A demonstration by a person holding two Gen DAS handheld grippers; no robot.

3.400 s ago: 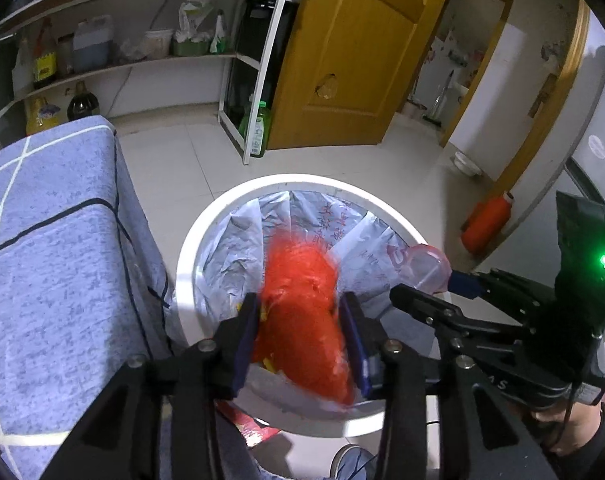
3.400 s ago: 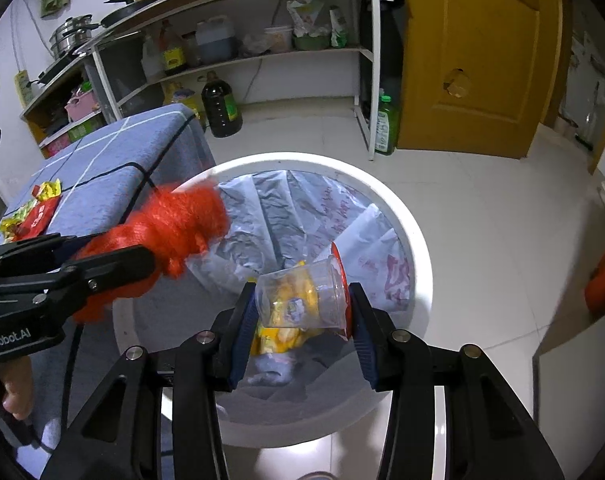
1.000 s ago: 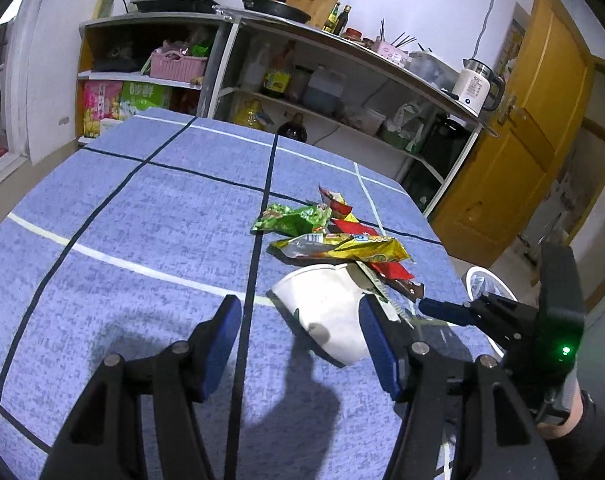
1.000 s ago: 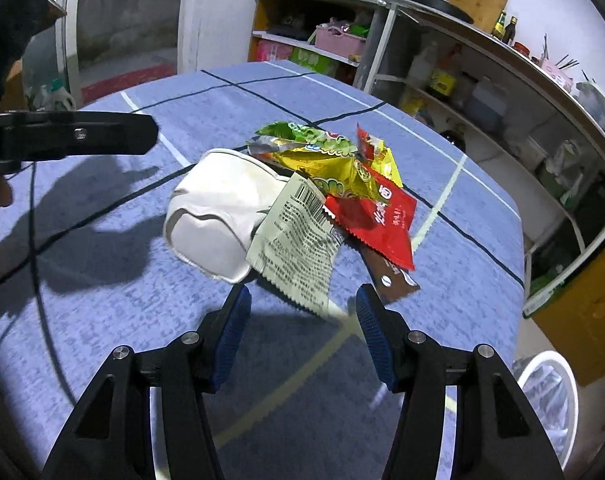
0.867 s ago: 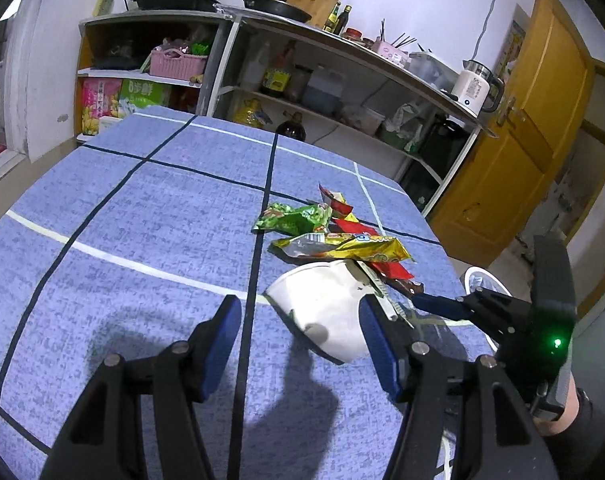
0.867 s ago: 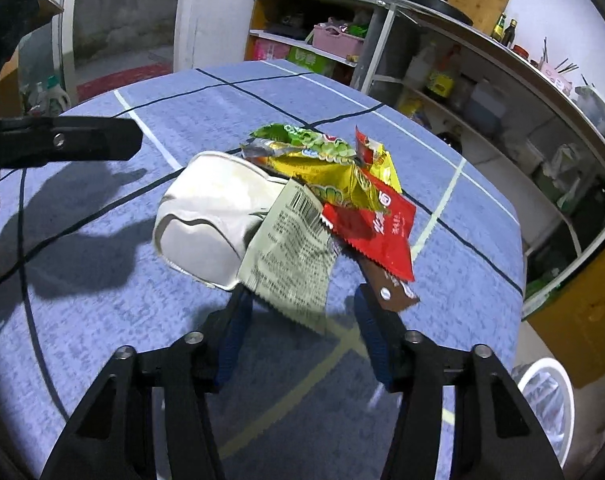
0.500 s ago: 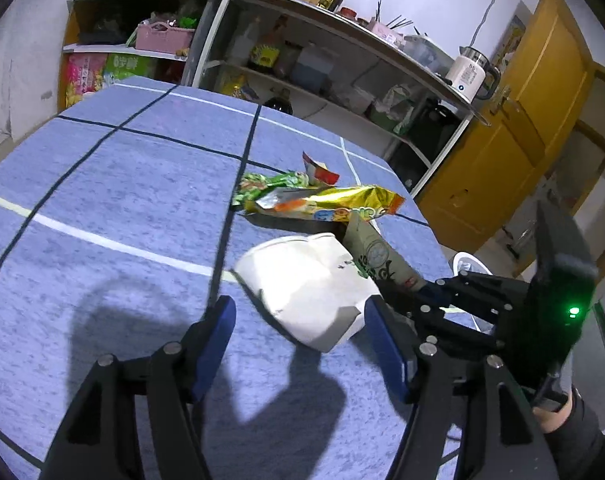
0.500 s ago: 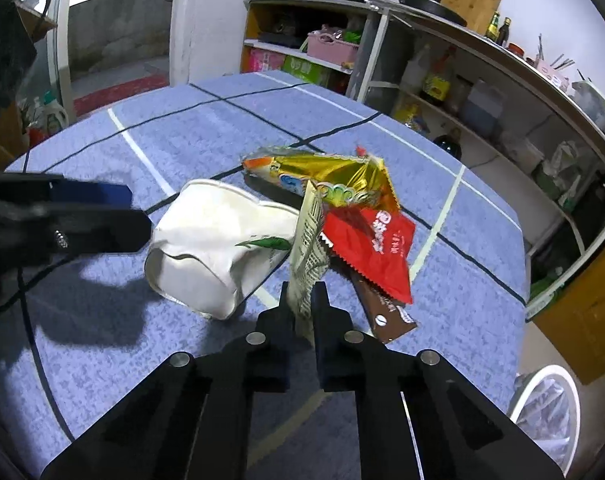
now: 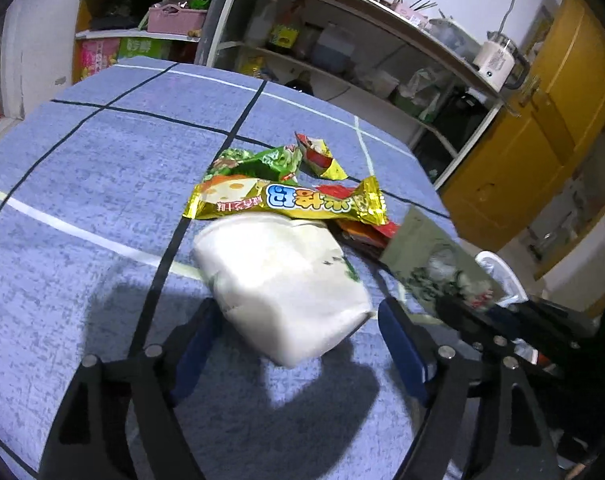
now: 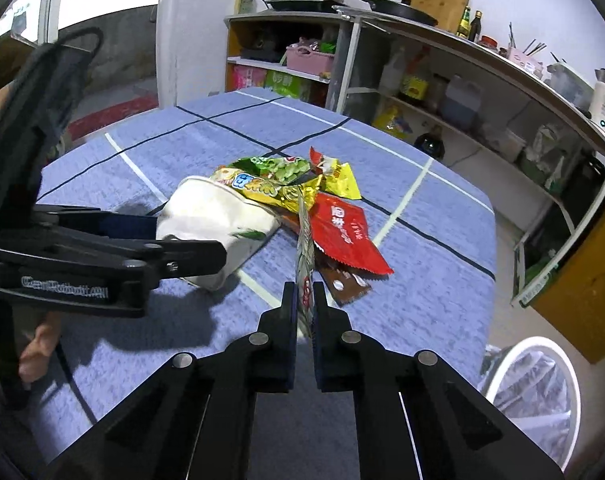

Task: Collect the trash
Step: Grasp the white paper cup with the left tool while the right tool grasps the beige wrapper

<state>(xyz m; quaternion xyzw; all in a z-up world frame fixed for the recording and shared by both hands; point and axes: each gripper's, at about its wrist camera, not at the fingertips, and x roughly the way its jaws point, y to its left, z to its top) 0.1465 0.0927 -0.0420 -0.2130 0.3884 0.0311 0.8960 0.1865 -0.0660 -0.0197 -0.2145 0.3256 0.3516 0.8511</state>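
Crumpled white paper cup [image 9: 286, 284] between blue-padded fingers [image 9: 400, 350]

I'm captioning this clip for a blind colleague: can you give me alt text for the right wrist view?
The right gripper pinches a grey-green wrapper edge-on above a blue checked tablecloth. Beyond lie a crushed white paper cup and red, yellow and green wrappers.
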